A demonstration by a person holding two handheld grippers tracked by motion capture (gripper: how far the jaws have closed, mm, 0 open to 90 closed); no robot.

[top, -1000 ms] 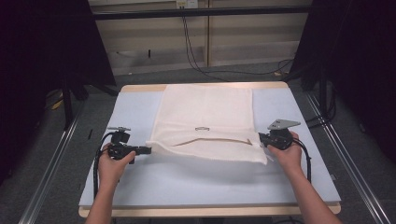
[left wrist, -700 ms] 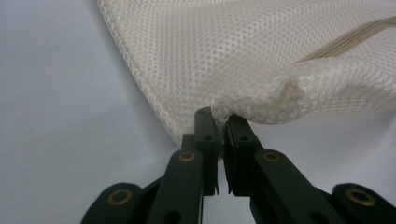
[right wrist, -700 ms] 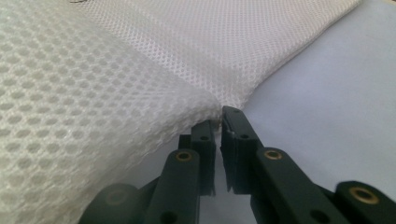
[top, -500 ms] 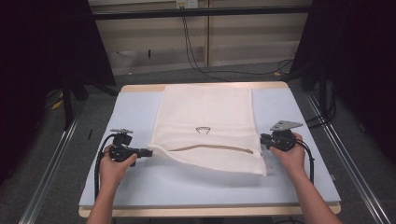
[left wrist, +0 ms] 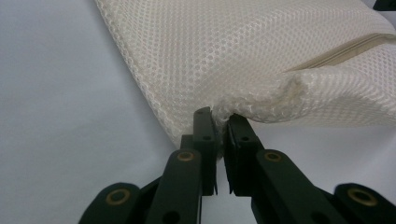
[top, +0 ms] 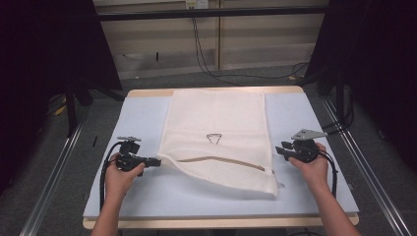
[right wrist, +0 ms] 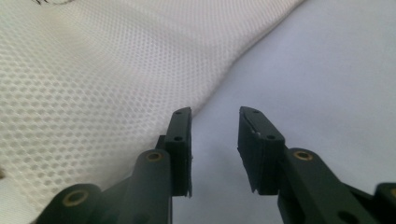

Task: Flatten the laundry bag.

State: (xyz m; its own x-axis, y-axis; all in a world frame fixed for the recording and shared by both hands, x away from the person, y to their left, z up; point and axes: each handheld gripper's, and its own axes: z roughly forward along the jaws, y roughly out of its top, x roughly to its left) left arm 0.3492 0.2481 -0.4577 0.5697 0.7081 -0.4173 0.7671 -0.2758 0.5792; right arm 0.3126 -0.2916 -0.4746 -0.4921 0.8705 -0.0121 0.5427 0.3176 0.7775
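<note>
The mesh bag (top: pixel 216 140) lies lengthwise up the table (top: pixel 147 196) between the hands, its near left corner pinched by the left gripper (top: pixel 156 162), while the right gripper (top: pixel 279 149), jaws just opening with nothing between them, sits just beside its right edge.

Small dark clip (top: pixel 213 138) on bag — unreadable

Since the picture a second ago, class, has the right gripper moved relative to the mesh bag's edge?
Yes. The right gripper has let go and drawn away from the mesh bag toward the table's right edge; its jaws have just been opening, nothing between them.
</note>
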